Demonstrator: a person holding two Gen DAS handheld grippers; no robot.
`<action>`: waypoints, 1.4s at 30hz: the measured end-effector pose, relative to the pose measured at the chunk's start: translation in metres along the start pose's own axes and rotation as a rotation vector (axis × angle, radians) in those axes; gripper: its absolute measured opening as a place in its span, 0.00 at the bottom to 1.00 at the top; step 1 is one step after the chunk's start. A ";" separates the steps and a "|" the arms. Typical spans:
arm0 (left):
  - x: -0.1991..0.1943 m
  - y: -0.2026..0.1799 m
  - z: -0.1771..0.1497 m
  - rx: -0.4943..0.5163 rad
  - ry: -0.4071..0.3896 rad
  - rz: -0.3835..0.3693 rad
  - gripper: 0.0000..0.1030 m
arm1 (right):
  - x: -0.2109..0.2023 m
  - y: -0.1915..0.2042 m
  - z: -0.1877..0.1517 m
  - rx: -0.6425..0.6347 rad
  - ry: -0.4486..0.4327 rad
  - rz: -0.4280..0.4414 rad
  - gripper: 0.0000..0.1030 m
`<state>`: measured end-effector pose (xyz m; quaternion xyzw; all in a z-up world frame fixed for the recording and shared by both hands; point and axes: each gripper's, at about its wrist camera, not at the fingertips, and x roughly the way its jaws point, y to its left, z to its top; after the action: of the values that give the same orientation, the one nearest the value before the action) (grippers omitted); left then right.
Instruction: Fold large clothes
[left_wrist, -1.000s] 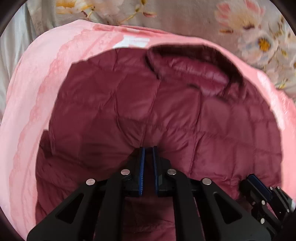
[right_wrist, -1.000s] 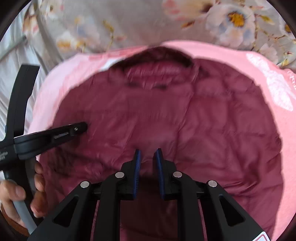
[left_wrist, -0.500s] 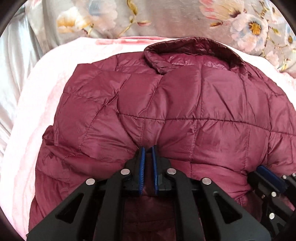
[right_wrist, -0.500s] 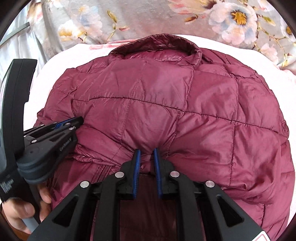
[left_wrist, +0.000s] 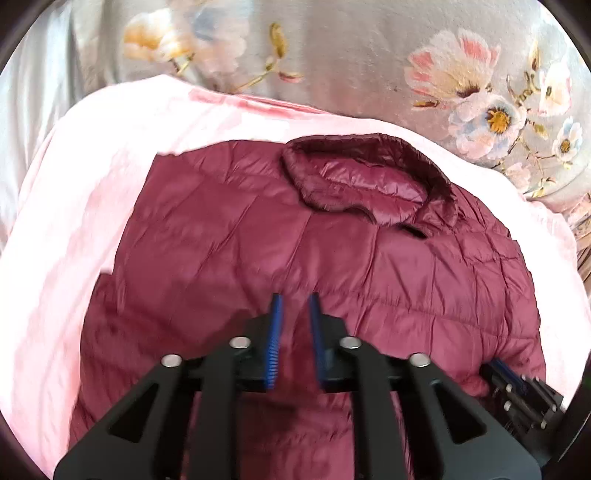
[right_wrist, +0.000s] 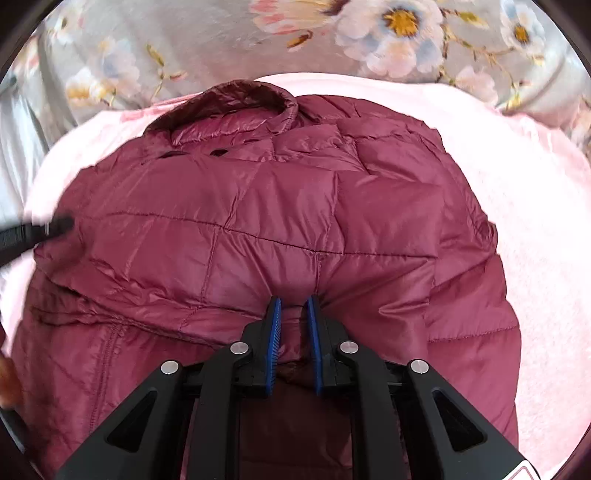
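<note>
A maroon quilted down jacket (left_wrist: 258, 236) is laid across a pale pink blanket (left_wrist: 66, 206), with a grey floral bedspread (left_wrist: 351, 55) seen beyond the jacket's collar (left_wrist: 369, 177). In the right wrist view the same jacket (right_wrist: 277, 206) is spread over the pink blanket (right_wrist: 535, 221), its collar (right_wrist: 236, 107) turned toward the floral bedspread (right_wrist: 221, 37).

The left gripper (left_wrist: 295, 306) is held just above the jacket's lower back panel; a narrow gap is seen between its blue-padded fingers (left_wrist: 275, 332), and no fabric is seen pinched between them, so it appears released. The picture is blurred there, so contact with the cloth cannot be judged.

The right gripper (right_wrist: 293, 306) is clenched on the jacket: a puckered fold of the maroon shell is gathered between its blue pads (right_wrist: 275, 328), with creases radiating from the pinch. This gripper (left_wrist: 517, 391) is also seen at the jacket's right hem in the left wrist view. The left gripper's tip (right_wrist: 55, 225) is seen at the jacket's left edge.
</note>
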<state>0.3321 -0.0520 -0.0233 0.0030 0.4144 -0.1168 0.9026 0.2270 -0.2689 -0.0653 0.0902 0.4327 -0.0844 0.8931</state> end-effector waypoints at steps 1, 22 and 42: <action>0.012 -0.003 0.003 0.015 0.026 0.029 0.21 | 0.001 0.002 0.000 -0.008 -0.002 -0.008 0.12; 0.104 0.028 0.090 -0.258 0.239 -0.228 0.46 | 0.061 -0.010 0.148 0.200 0.003 0.264 0.52; 0.132 0.028 0.089 -0.294 0.239 -0.280 0.24 | 0.114 0.017 0.151 0.223 0.113 0.413 0.32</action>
<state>0.4880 -0.0619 -0.0664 -0.1722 0.5272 -0.1782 0.8128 0.4147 -0.2962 -0.0613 0.2792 0.4422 0.0578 0.8504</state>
